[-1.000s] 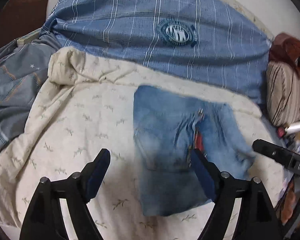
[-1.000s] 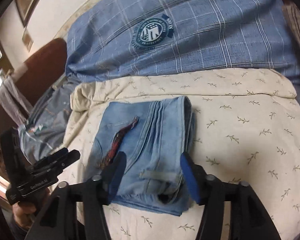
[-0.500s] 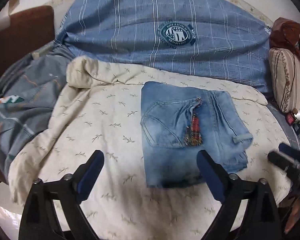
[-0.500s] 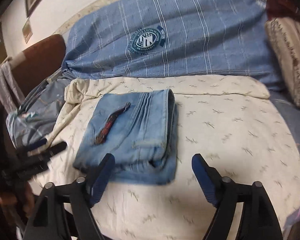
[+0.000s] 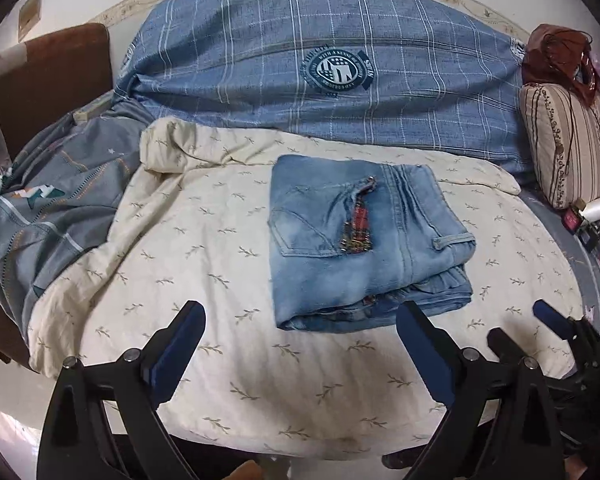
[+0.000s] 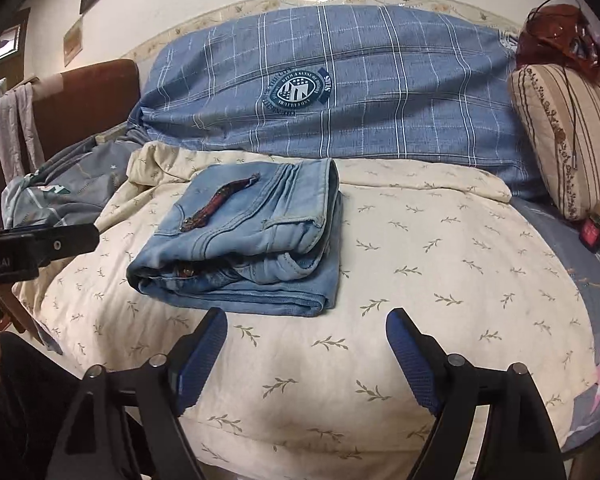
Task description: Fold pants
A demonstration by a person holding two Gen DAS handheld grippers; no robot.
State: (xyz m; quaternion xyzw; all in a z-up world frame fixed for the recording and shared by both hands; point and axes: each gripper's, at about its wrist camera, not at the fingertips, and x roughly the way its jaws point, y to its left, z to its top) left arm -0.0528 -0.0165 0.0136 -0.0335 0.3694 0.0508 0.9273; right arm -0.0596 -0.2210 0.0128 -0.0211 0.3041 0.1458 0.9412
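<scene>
Light blue jeans lie folded in a compact stack on the cream leaf-print sheet, a back pocket and red plaid trim facing up. They also show in the right wrist view. My left gripper is open and empty, hovering over the sheet short of the jeans' near edge. My right gripper is open and empty, also short of the jeans. Part of the right gripper shows at the left wrist view's right edge.
A big blue plaid pillow lies behind the jeans. A grey-blue blanket is heaped at the left, by a brown chair. A striped beige cushion and small items sit at the right.
Both grippers have pulled back from the jeans toward the bed's near edge. The folded jeans have stayed in place on the sheet.
</scene>
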